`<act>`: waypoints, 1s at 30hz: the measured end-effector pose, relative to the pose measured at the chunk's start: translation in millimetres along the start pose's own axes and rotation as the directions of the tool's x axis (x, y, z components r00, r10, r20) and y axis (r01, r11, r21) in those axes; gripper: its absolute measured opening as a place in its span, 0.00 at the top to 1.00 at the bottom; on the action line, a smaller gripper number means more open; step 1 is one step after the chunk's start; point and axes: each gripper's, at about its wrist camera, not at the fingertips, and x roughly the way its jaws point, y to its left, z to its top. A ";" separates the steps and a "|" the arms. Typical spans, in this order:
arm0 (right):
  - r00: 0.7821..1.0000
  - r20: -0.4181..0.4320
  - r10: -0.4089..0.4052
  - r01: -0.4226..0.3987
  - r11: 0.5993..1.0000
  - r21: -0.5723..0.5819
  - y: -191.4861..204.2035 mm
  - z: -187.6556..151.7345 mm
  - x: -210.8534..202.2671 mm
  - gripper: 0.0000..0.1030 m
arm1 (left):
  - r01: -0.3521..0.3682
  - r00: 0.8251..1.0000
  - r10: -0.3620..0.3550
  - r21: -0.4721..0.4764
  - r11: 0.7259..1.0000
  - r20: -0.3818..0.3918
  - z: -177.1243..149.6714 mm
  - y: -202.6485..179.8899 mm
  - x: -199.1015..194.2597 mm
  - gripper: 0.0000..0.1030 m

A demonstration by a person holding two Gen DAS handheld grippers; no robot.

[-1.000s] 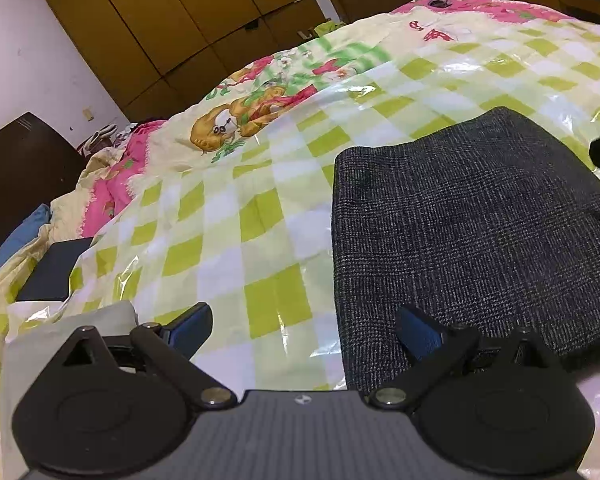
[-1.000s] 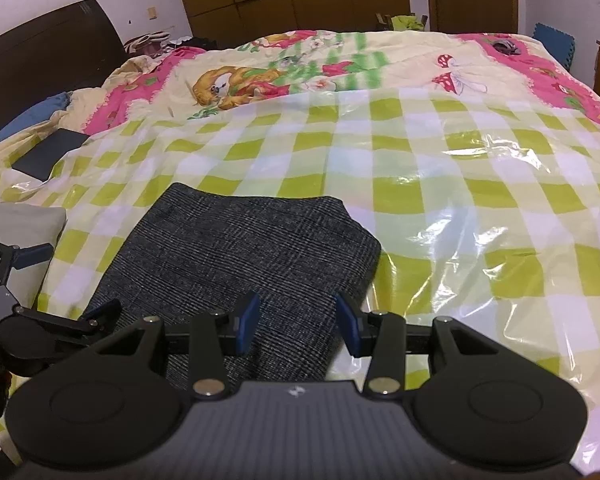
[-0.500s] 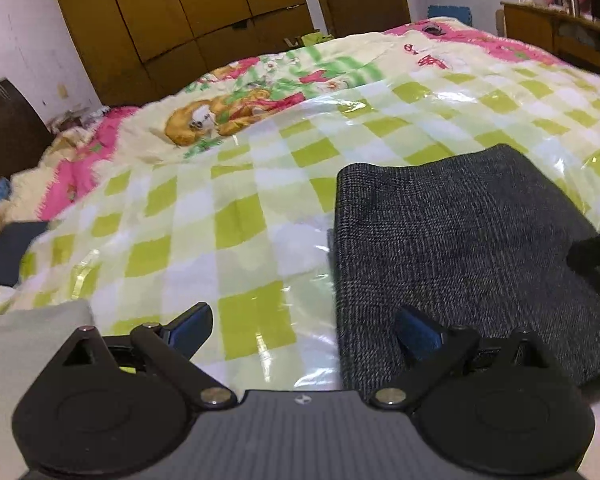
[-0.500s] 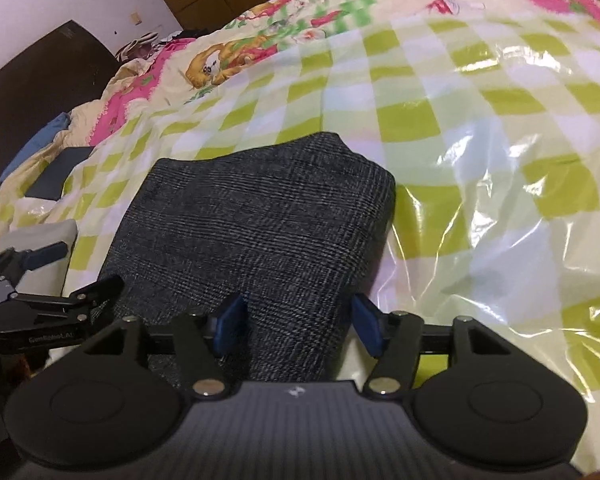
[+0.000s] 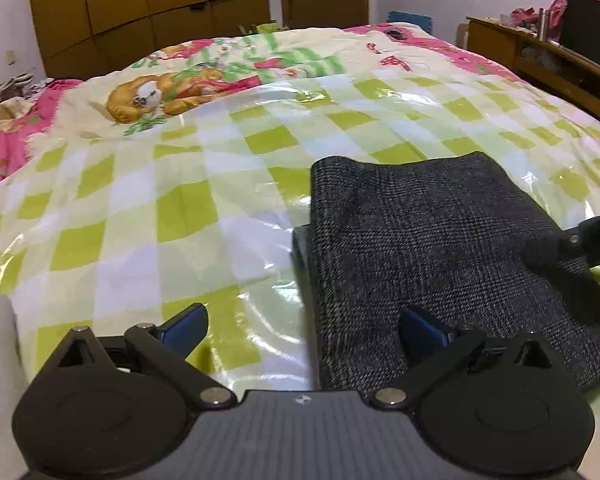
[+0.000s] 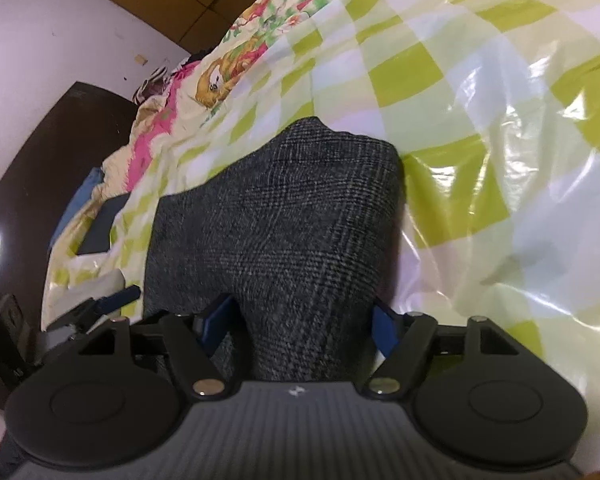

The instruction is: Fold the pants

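The dark grey, finely checked woven pants [image 5: 440, 248] lie folded into a thick, roughly rectangular bundle on the glossy green-and-white checked plastic sheet [image 5: 148, 216] covering the bed. The right gripper [image 6: 302, 320] has its blue-tipped jaws spread around the bundle's near end. The left gripper [image 5: 302, 326] hovers with jaws wide apart, straddling its left edge.

A home bedroom: a bed [image 5: 220, 184] under a cartoon quilt [image 5: 188, 92], wooden wardrobes [image 5: 140, 8] behind.
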 end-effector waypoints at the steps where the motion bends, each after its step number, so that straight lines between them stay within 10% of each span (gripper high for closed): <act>1: 1.000 -0.002 -0.003 0.003 1.000 -0.005 2.1 0.9 0.9 0.28 | 0.013 1.000 -0.013 -0.006 1.000 -0.002 0.5 0.2 1.1 0.00; 14: 0.998 -0.007 0.059 -0.058 0.998 0.032 -3.1 6.9 15.8 0.24 | 0.177 0.982 -0.182 -0.114 0.978 -0.039 6.9 -5.7 31.0 0.00; 20: 0.999 -0.014 0.051 -0.052 0.999 -0.008 1.1 7.9 -7.9 0.61 | 0.190 0.978 -0.198 -0.108 0.976 -0.065 8.5 -26.8 25.8 0.00; 30: 0.998 -0.040 0.056 -0.055 0.998 0.025 -18.9 12.5 -22.2 0.66 | 0.229 0.969 -0.231 -0.039 0.973 -0.091 12.2 -39.8 27.4 0.00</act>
